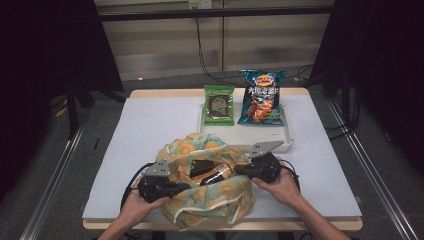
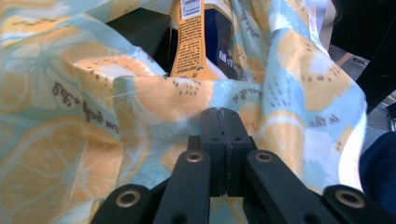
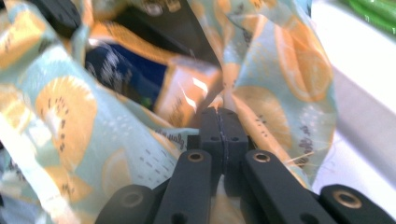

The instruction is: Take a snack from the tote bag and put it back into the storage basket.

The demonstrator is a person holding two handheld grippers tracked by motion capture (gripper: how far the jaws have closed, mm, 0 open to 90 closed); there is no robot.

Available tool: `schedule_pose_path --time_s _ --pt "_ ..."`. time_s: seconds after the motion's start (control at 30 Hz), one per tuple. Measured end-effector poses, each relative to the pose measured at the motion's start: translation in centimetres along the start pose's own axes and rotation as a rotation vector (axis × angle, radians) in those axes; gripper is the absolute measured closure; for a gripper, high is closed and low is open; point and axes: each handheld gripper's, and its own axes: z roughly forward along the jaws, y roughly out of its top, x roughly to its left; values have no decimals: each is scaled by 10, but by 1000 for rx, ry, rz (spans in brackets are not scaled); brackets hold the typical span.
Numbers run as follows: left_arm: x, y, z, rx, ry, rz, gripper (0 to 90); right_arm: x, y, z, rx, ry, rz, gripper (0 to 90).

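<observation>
So the cloth bag point(image 1: 210, 185) is pinched at opposite rim edges by the left gripper point(image 1: 175, 187) and right gripper point(image 1: 239, 171), jaws fully closed, with the snack packet point(image 1: 212, 172) lying lengthwise between them inside.

My table point(image 1: 150, 130) carries a pale mat, on grey floor point(image 1: 75, 165). Beige panelled wall point(image 1: 160, 45) behind, black curtains point(image 1: 45, 55) both sides; dim light.

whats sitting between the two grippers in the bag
A dark blue and orange snack packet lies inside the open fruit-print bag, between the left gripper and right gripper; the high view shows it.
</observation>
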Motion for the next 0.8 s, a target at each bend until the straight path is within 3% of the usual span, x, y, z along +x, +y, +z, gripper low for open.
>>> schedule_pose_path --time_s 0.17,0.3,0.4,0.53,0.63,0.7,0.73,0.8 --pt "1 0 0 3 3 -2 900 -4 -17 1 57 -19 7 900" --pt "1 1 -1 8 -2 0 900 -2 -20 0 42 3 10 894" --pt "1 1 -4 -10 -17 1 900 -1 -15 -5 -11 14 17 741" --pt "-2 4 -11 -52 -30 5 900 5 0 -12 -67 15 1 640" --pt "-3 8 -16 -94 -36 7 900 12 9 -14 -94 32 -16 619" --pt "-2 12 -19 -124 -36 -2 896 15 14 -14 -103 48 -14 671" --pt "1 15 -20 -131 -38 -10 824 17 17 -12 -102 54 -22 684" --pt "5 19 -17 -151 -31 -20 791 19 22 -7 -94 79 -30 694"
